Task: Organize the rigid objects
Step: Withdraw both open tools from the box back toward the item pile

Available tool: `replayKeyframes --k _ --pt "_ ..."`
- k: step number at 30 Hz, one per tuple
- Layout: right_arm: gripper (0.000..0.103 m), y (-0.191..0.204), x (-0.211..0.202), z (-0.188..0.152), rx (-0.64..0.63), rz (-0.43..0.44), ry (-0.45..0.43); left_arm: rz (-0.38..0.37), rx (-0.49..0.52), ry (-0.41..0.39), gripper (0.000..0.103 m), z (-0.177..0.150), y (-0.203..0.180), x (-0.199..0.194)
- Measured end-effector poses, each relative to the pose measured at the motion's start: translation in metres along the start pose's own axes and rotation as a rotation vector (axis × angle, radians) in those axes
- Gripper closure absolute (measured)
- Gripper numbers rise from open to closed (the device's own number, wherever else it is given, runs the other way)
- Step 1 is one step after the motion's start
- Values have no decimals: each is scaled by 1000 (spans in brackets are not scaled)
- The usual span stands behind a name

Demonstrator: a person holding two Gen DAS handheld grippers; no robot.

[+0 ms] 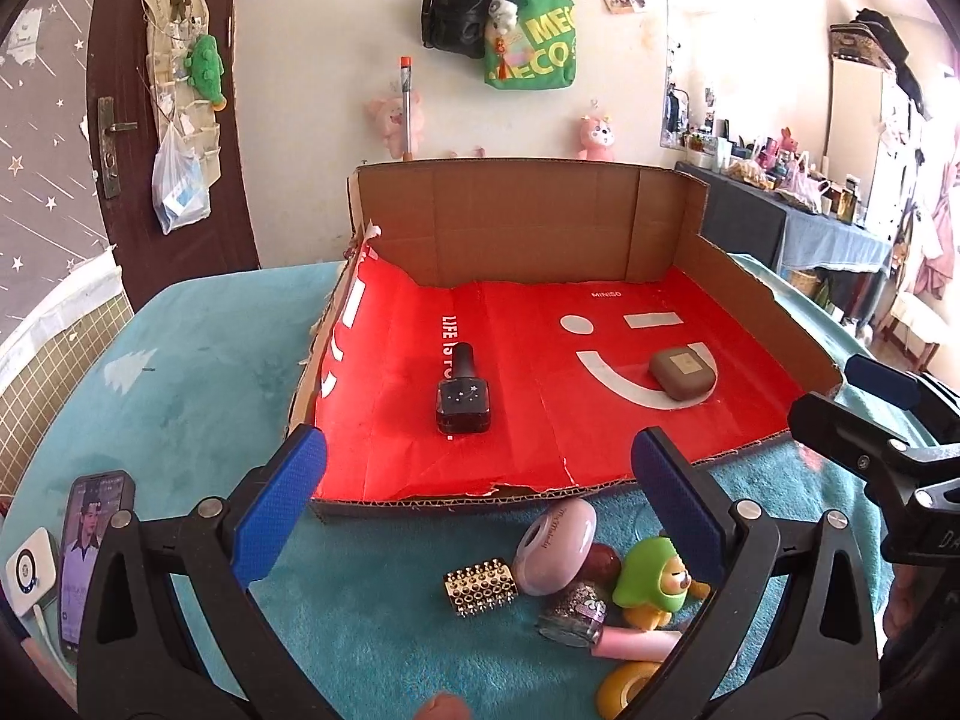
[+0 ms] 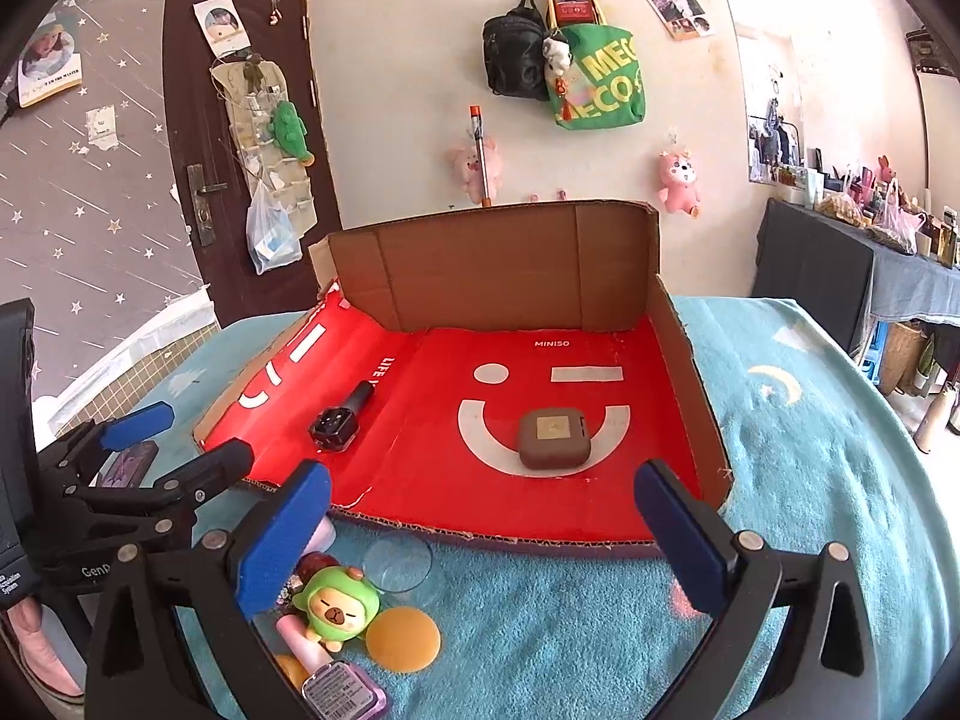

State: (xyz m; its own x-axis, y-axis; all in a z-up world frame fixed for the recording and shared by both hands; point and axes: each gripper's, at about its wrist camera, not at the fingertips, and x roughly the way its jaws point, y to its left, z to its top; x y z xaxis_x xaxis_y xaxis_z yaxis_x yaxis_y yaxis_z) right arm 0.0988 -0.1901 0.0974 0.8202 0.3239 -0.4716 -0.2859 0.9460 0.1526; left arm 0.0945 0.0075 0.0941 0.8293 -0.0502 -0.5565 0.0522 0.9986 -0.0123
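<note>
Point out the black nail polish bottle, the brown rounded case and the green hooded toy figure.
Black nail polish bottle (image 1: 462,402): left wrist view, on its square glass body.
Brown rounded case (image 2: 553,438): right wrist view, on its lid.
Green hooded toy figure (image 2: 339,600): right wrist view, on its face.

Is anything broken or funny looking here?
Yes. The cardboard box is torn: its front wall is gone, leaving a ragged front edge, and its left side is ripped. Inside, the black nail polish bottle lies on its side instead of standing. Nothing looks spilled.
</note>
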Motion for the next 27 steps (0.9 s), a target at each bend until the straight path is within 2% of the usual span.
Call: replayKeyframes --k 7,27 --pt "0 6 -6 -9 -35 -19 -3 6 -12 14 0 -9 3 -5" --pt "0 6 -12 -28 -21 4 38 -14 -18 68 0 -30 -1 -10"
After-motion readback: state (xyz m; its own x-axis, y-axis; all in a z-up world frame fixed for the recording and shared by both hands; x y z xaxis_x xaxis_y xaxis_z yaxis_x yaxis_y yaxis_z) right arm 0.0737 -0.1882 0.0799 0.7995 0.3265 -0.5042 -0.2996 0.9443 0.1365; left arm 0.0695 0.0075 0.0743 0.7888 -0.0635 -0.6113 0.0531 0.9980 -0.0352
